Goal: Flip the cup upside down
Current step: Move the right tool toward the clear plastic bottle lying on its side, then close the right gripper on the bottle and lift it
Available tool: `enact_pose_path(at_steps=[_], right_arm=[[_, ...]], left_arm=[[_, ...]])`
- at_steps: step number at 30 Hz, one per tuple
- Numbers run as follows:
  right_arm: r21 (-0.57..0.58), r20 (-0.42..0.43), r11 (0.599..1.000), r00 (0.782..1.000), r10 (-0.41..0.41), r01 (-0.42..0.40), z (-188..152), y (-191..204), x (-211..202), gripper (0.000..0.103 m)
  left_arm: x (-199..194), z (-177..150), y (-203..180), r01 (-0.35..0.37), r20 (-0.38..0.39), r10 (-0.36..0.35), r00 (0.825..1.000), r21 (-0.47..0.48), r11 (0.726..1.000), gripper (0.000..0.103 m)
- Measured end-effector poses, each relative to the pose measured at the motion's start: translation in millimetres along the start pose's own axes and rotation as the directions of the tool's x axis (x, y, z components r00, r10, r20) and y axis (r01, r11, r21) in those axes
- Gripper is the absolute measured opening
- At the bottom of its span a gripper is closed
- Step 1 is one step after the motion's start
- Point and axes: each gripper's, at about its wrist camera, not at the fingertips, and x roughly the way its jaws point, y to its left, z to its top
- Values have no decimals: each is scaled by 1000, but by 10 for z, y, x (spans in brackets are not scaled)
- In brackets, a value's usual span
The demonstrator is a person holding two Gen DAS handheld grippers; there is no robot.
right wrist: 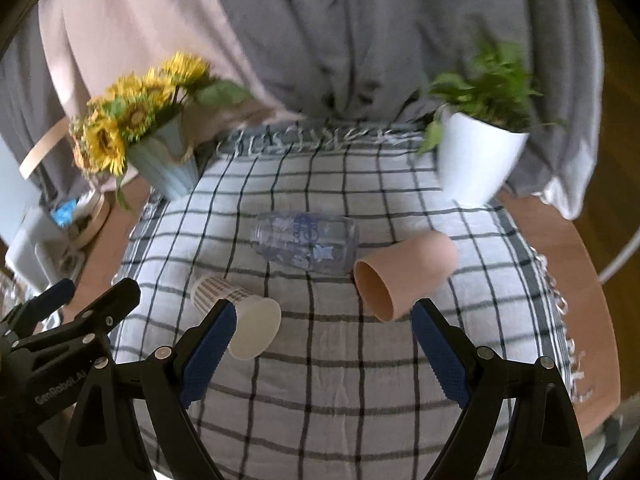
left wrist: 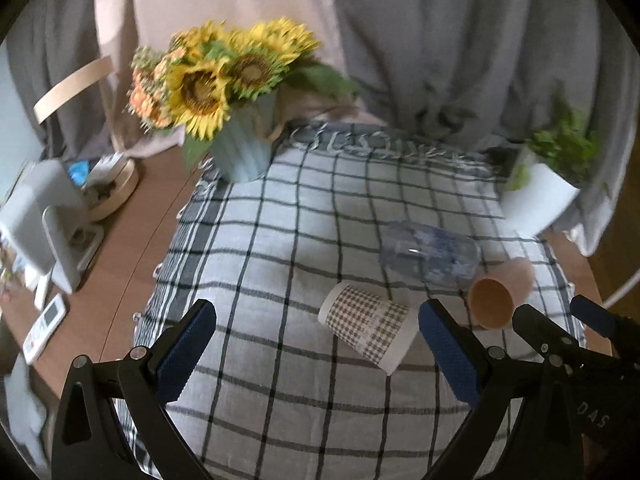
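Both grippers, left (left wrist: 316, 344) and right (right wrist: 323, 344), hover with fingers wide and empty; three cups lie toppled on the checked cloth (right wrist: 320, 380), the pink cup (right wrist: 404, 274) nearest the right, liable to roll off if nudged

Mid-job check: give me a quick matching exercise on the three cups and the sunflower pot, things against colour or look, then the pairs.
Things:
1. paper cup
2. pink cup
3. clear cup
4. sunflower pot

Looks:
A. see-through with blue print
B. pale blue, ribbed, upright
C. gingham pattern, white rim, on its side
D. plain salmon, on its side, mouth toward the cameras

Pairs: 1-C, 2-D, 3-A, 4-B
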Motion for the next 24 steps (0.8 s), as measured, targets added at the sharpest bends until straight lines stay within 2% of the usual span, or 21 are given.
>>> enact_pose_path(at_steps=[5,8,11,15,16,22,24], right_arm=[[-106,-140,993,989,44,-59,276,-35,352,89],[-191,-245,976,968,54,-102,419,-5,632,89],[-281,-306,951,951,37,-127,542,46,862,89],[-414,-374,894,927,4,-171,710,163,1142,89],[-448,-403,874,915,-8,-190,758,209,1238,89],[-571,-474,782,878,-65,-250,957,432,1606,89],[-595,-509,753,857,-82,-281,993,491,1760,89]], left_arm=[[135,32,-22,-45,-57,38,998,-145,988,103],[251,41,-73,-80,-99,60,993,-215,973,103],[346,55,-137,-119,-119,90,989,-262,958,103],[477,84,-164,-182,-156,136,978,-331,926,103],[513,82,-152,-192,-167,140,976,-354,915,103],[784,99,-129,-267,-258,167,952,-424,865,103],[885,116,-136,-278,-283,163,945,-431,858,103]])
